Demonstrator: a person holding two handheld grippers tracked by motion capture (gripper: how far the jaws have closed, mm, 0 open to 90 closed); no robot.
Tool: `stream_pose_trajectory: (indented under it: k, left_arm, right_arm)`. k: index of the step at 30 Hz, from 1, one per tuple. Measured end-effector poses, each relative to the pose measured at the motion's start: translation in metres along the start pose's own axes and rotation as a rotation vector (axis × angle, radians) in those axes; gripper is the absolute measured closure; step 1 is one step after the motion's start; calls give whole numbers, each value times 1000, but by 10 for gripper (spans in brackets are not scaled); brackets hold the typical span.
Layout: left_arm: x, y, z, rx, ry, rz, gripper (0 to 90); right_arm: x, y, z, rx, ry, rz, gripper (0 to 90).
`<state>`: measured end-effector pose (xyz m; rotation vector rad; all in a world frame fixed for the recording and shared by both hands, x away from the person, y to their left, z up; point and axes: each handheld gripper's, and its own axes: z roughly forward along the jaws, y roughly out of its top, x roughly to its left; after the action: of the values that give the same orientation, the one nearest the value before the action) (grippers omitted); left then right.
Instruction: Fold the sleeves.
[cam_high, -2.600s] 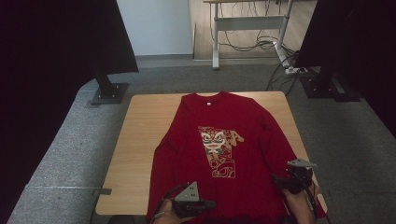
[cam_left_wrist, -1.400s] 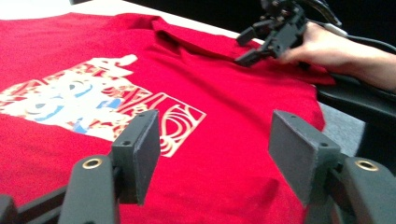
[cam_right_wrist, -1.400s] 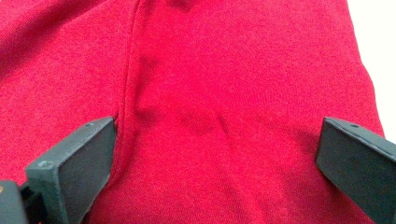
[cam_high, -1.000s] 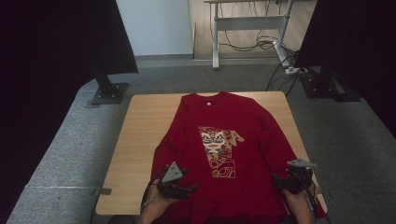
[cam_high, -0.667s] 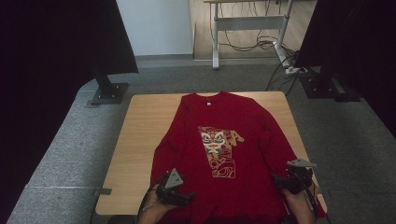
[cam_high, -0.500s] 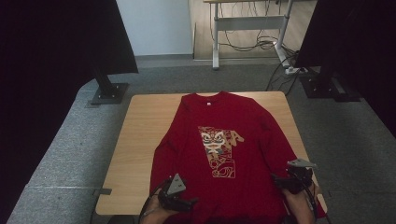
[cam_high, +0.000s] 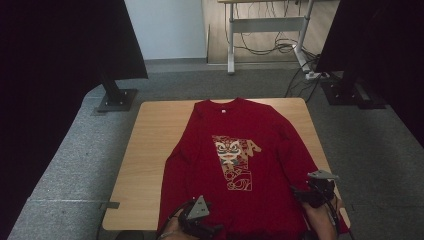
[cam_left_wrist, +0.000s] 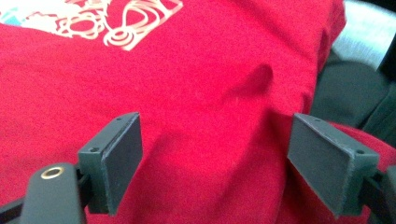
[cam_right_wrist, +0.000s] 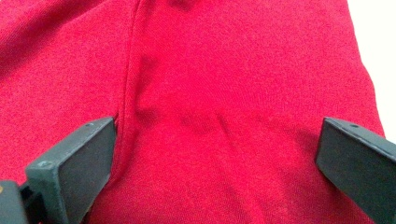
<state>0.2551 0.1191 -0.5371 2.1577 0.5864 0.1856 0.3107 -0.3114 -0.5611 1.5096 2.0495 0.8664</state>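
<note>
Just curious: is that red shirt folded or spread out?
Spread out: the shirt lies flat on the table, print facing up.

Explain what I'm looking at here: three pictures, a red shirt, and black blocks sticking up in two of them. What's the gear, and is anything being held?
There is no robot: a person stands at the near edge of the table and holds a hand tool with two black jaws in each hand. The high view looks down from above that side. In it the left gripper is at the bottom left and the right gripper at the bottom right.

The other two pictures come from small cameras riding on those tools, so the black blocks are each tool's own jaws seen up close.

On the table lies a red shirt, spread flat, print up, collar at the far end. Both grippers are at its near hem. The left jaws have just been opening and stand wide over the cloth; the right jaws also stand wide. Nothing is held.
</note>
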Motion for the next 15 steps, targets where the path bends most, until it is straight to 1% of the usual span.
stream_pose_trajectory:
  k: [1,2,4,5,7,11,12,13,15]
  left_arm:
    - [2,1,3,26,32,11,181]
    - [2,1,5,32,39,17,181]
    - [2,1,5,32,39,17,181]
    - [6,1,5,28,45,4,181]
    - [6,1,5,28,45,4,178]
    - [17,5,-1,10,70,-20,167]
    - [17,5,-1,10,70,-20,164]
    - [21,7,-5,1,78,-29,164]
    - [21,7,-5,1,78,-29,158]
  right_arm:
    - [0,0,0,0,0,0,0]
    - [0,0,0,0,0,0,0]
    - [0,0,0,0,0,0,0]
    - [0,0,0,0,0,0,0]
    - [0,0,0,0,0,0,0]
    - [0,0,0,-2,0,-3,0]
    - [0,0,0,-2,0,-3,0]
    - [0,0,0,-2,0,-2,0]
    - [0,0,0,-2,0,-2,0]
